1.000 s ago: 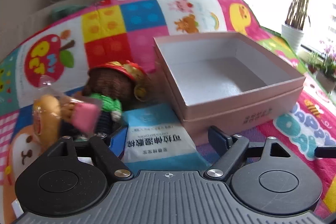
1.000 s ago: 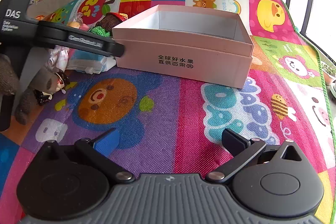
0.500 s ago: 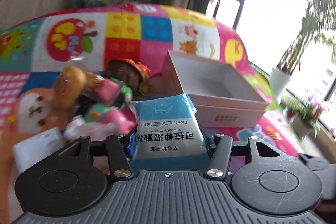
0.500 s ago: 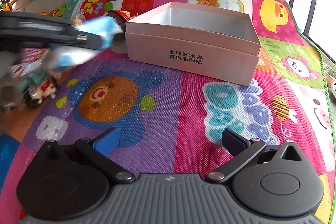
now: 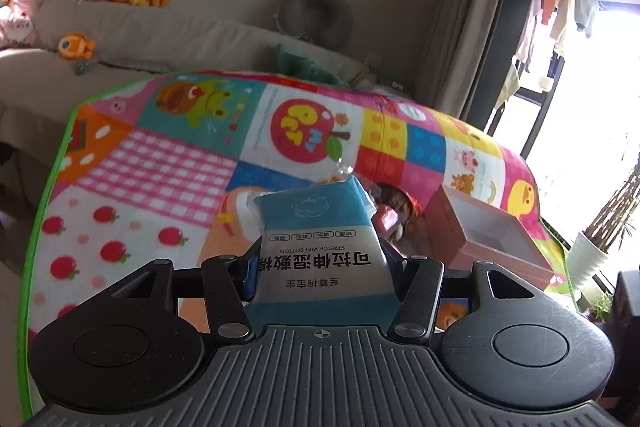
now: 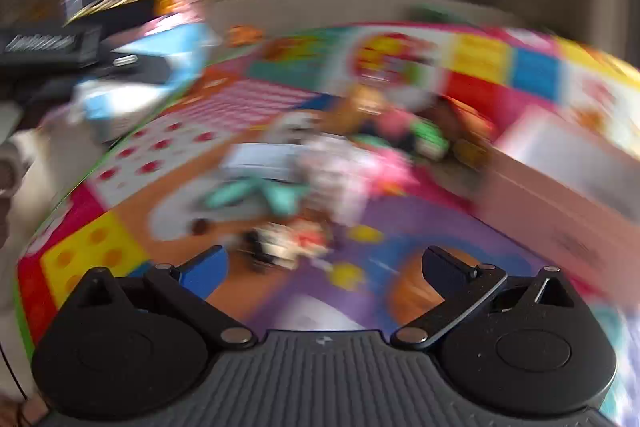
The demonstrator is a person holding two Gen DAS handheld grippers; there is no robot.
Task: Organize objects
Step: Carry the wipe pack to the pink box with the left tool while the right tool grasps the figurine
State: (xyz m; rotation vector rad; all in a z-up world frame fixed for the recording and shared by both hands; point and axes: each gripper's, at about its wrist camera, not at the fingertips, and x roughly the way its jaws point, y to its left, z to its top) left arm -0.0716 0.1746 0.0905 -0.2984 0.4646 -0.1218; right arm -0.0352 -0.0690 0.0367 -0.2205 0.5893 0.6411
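Left wrist view: the left gripper [image 5: 320, 263] is clenched on the blue wet-cotton pack [image 5: 320, 247], lifted above the play mat [image 5: 160, 167]; rightward, the pink box [image 5: 492, 239] looks empty. The right gripper [image 6: 324, 267] is released, toys [image 6: 340, 167] apparently still unsorted.

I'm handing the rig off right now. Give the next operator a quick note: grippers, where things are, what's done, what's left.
Left gripper: shut on the blue wet-cotton pack, held up above the play mat.
Right gripper: open, empty, over the mat; its view is motion-blurred.
Pink box: open on the mat to the right; the part of its inside that shows is empty.
Toy pile: still on the mat beside the box; single toys are hard to tell apart in the blur.
Done: pack picked up.
Left: pack into the box, presumably, then the toys.
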